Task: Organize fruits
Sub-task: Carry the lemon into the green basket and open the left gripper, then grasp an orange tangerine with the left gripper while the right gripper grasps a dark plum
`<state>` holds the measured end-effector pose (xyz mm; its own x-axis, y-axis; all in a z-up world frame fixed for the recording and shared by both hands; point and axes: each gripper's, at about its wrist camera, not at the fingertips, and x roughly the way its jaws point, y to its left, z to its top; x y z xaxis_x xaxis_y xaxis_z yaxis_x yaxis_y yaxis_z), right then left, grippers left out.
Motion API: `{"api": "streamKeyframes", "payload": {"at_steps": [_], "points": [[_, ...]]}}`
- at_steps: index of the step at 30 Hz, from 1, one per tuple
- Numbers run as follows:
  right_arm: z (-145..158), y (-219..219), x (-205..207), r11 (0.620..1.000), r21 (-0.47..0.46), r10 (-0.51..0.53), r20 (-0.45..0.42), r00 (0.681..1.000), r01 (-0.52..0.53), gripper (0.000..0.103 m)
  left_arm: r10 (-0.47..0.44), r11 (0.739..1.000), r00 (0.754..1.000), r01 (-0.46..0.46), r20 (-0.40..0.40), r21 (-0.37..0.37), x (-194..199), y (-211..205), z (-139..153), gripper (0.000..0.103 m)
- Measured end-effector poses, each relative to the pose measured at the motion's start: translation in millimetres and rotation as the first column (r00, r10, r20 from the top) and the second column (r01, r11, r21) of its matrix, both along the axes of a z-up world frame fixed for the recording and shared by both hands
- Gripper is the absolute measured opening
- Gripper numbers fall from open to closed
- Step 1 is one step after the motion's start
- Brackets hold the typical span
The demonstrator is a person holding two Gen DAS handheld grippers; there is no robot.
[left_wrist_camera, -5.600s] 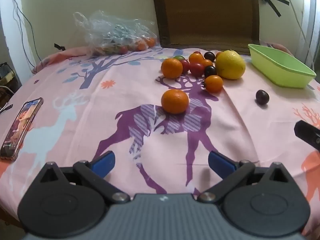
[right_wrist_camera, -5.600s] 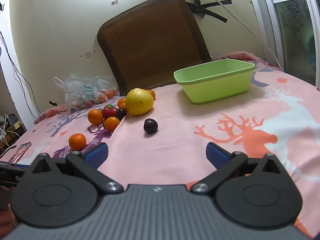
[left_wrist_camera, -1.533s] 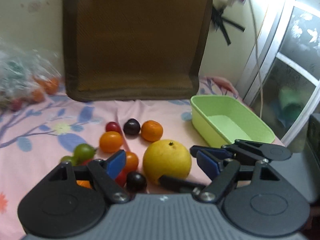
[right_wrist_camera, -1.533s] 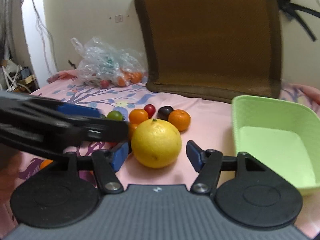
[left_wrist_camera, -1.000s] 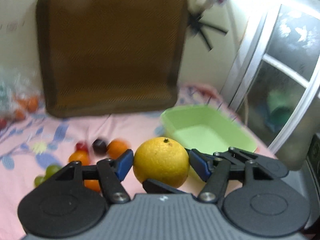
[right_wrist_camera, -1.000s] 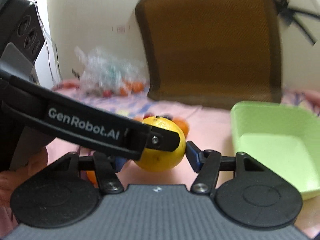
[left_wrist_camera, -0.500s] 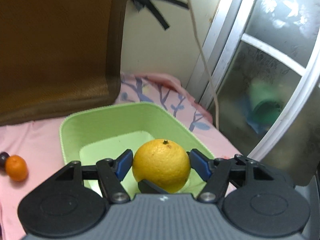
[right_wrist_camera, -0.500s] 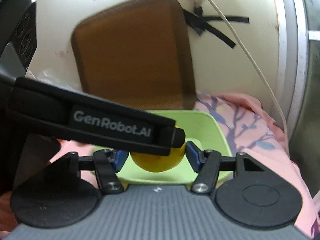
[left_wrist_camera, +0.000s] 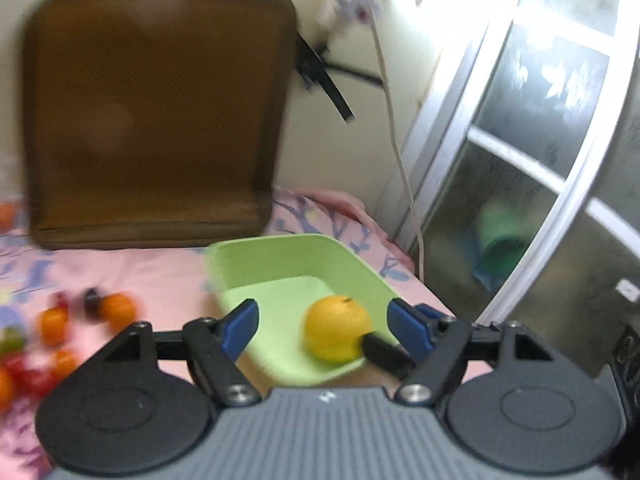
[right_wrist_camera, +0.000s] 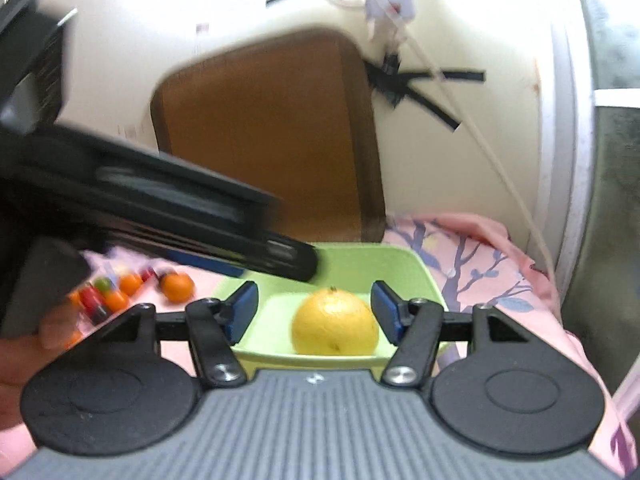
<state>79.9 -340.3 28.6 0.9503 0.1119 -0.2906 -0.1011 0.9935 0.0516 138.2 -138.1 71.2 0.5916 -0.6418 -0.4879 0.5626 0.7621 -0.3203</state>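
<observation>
The large yellow citrus fruit [left_wrist_camera: 335, 333] lies inside the light green tray [left_wrist_camera: 280, 256] on the pink cloth; it also shows in the right wrist view [right_wrist_camera: 335, 329], in the tray [right_wrist_camera: 416, 268]. My left gripper [left_wrist_camera: 325, 326] is open above the tray's near end, jaws apart and clear of the fruit. My right gripper [right_wrist_camera: 315, 312] is open too, its blue pads either side of the fruit without touching. Small oranges and tomatoes [left_wrist_camera: 52, 332] lie on the cloth to the left, also seen in the right wrist view [right_wrist_camera: 132, 286].
A brown seat cushion [left_wrist_camera: 152, 120] leans on the wall behind the tray. A window frame [left_wrist_camera: 500, 200] and hanging cable [left_wrist_camera: 400, 152] stand to the right. The left gripper's black body [right_wrist_camera: 160, 208] crosses the right wrist view.
Both grippers held the yellow fruit over the tray; now both have opened and the fruit rests in the tray. The left gripper has pulled back and up, blurred.
</observation>
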Motion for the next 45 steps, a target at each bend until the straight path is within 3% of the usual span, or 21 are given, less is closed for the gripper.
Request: {"api": "streamKeyframes", "payload": {"at_steps": [3,5,9,13,16,19,21,26,28,33,37,38,41,42,45], "points": [[6,14,-27,0.996,0.09,0.022,0.046,0.999,-0.026,0.064,0.092,0.996,0.995,-0.092,0.029,-0.01,-23,73,1,0.073],[6,32,-41,0.99,0.126,0.048,0.059,0.997,-0.055,0.063,0.2,0.98,0.979,-0.201,0.047,0.013,-37,123,-2,0.073],[-3,74,-54,0.981,0.148,0.122,0.05,0.991,-0.129,0.058,0.419,0.897,0.905,-0.425,0.076,0.12,-61,205,-16,0.073],[-15,111,-52,0.979,0.102,0.18,0.001,0.984,-0.179,0.056,0.492,0.855,0.868,-0.495,0.062,0.156,-81,246,-35,0.073],[-23,127,-43,0.98,0.082,0.184,-0.05,0.982,-0.179,0.056,0.465,0.869,0.885,-0.464,0.039,0.173,-80,245,-52,0.073],[-26,138,-42,0.984,0.074,0.169,-0.086,0.982,-0.162,0.056,0.395,0.908,0.919,-0.392,0.01,0.147,-74,235,-63,0.074],[-28,143,-42,0.986,0.065,0.157,-0.101,0.982,-0.151,0.056,0.34,0.932,0.94,-0.339,0.015,0.13,-72,228,-67,0.08],[-36,145,-42,0.996,0.018,0.094,-0.132,0.987,-0.093,0.056,0.281,0.948,0.959,-0.283,0.033,0.147,-56,203,-78,0.083],[-38,145,-38,0.997,0.008,0.078,-0.146,0.986,-0.078,0.056,0.281,0.943,0.959,-0.284,0.039,0.174,-48,196,-85,0.083],[-46,146,-26,0.998,-0.023,0.059,-0.188,0.98,-0.064,0.051,0.28,0.941,0.96,-0.276,0.006,0.195,-39,191,-94,0.068],[-51,148,-18,0.997,-0.041,0.061,-0.218,0.974,-0.072,0.05,0.272,0.936,0.962,-0.272,0.031,0.225,-40,184,-97,0.066],[-51,148,-16,0.996,-0.039,0.063,-0.225,0.972,-0.074,0.048,0.267,0.934,0.963,-0.269,0.041,0.235,-41,182,-97,0.057],[-52,147,-11,0.996,-0.03,0.074,-0.242,0.968,-0.084,0.041,0.244,0.932,0.967,-0.253,0.069,0.259,-45,174,-97,0.039],[-53,146,-9,0.996,-0.026,0.077,-0.25,0.965,-0.087,0.033,0.24,0.932,0.968,-0.251,0.074,0.26,-47,172,-97,0.039],[-54,143,-6,0.997,-0.017,0.073,-0.258,0.963,-0.081,0.026,0.243,0.931,0.967,-0.254,0.072,0.262,-48,168,-94,0.039]]}}
